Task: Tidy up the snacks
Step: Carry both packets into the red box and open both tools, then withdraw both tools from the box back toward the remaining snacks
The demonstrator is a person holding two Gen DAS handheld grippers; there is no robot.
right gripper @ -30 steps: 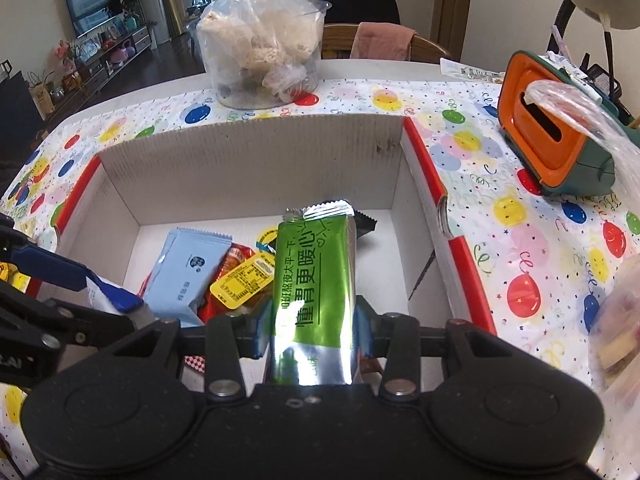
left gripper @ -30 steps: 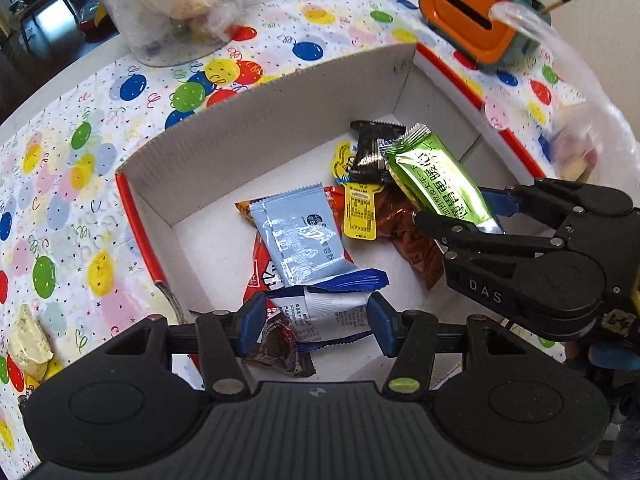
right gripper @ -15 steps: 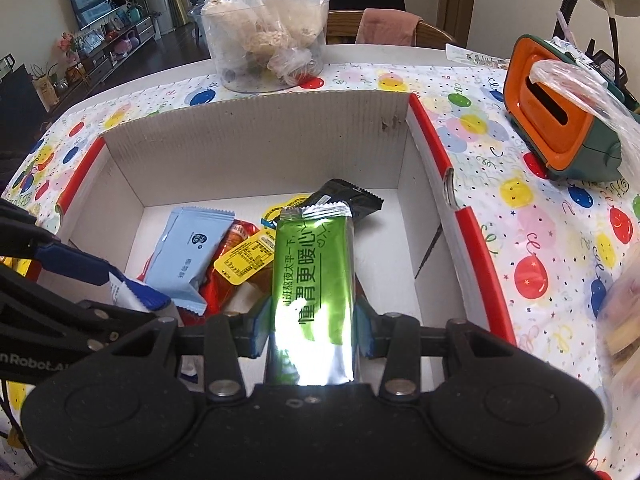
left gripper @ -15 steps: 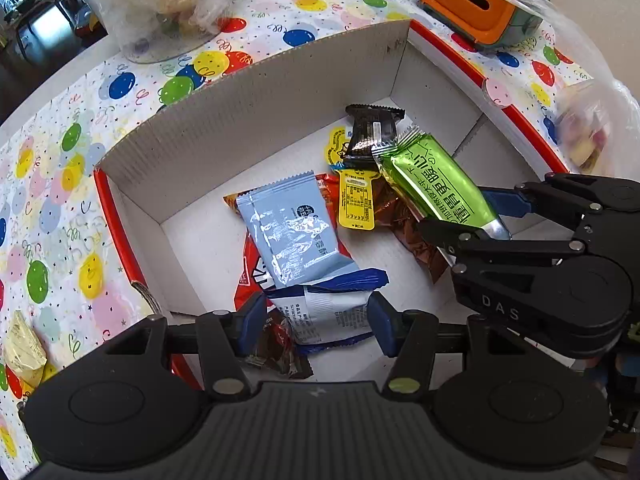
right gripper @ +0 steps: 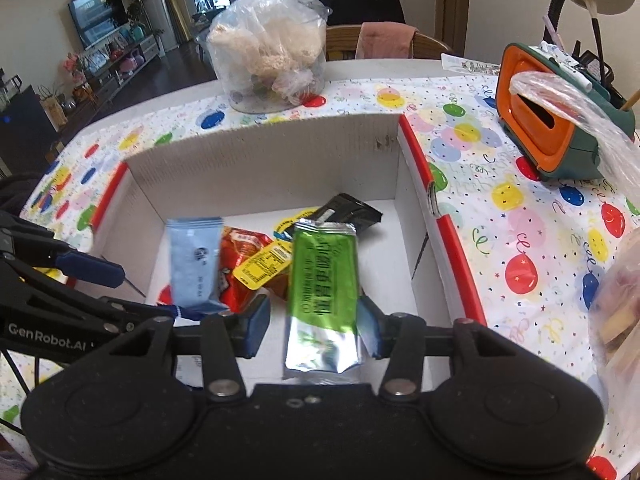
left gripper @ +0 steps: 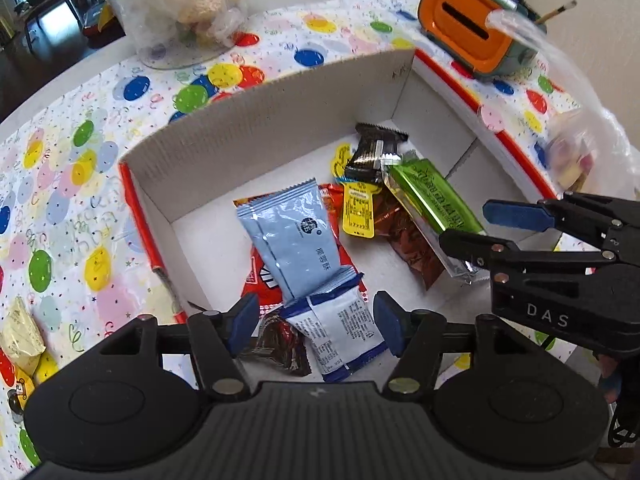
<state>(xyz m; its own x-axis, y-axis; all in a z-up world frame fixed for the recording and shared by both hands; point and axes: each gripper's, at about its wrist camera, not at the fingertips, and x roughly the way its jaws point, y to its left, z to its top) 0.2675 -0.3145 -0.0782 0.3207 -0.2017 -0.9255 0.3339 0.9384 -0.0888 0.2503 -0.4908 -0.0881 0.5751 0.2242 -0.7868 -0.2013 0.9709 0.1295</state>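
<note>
A white cardboard box with red edges holds several snacks: a light blue packet, a red packet, a yellow sachet and a black bar. My left gripper is open over the box's near edge, with a blue-and-white packet lying loose between its fingers. My right gripper is open above the box. The green bar lies loose between its fingers, tilting down into the box; it also shows in the left wrist view.
A clear bag of snacks stands behind the box. An orange-and-green holder stands at the back right. A plastic bag of snacks lies right of the box. A pale wrapped snack lies on the balloon tablecloth at left.
My right gripper has opened and let go of the green bar, which now drops into the box. The left gripper has pulled back slightly and stays open.
</note>
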